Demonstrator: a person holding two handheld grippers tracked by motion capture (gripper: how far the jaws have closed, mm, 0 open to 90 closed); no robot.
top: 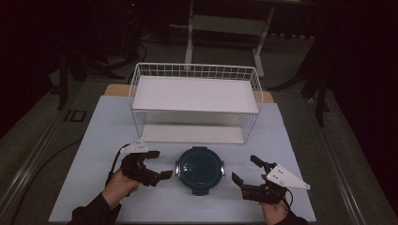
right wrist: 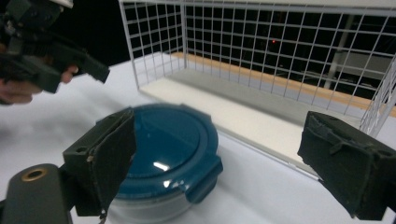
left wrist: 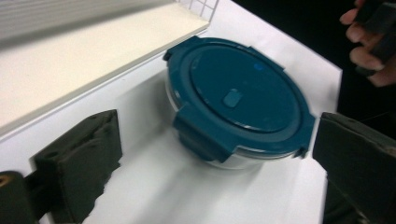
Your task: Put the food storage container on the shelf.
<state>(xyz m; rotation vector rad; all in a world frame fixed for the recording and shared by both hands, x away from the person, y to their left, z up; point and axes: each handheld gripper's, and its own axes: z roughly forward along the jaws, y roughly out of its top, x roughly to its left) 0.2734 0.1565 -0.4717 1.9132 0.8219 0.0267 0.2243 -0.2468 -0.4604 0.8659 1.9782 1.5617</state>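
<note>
Now the round teal-lidded container (top: 200,169) sits directly between the two wide-open grippers, the left gripper (top: 156,164) clearly nearer to it than the right gripper (top: 244,169).

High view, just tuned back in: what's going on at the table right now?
A person holds a gripper in each hand on either side of a round container with a teal clip-lock lid, which sits closed on the white table in front of a two-tier white wire rack. The left gripper and the right gripper are both open and close to the container, neither touching it. Nothing is on the rack's shelves.
</note>
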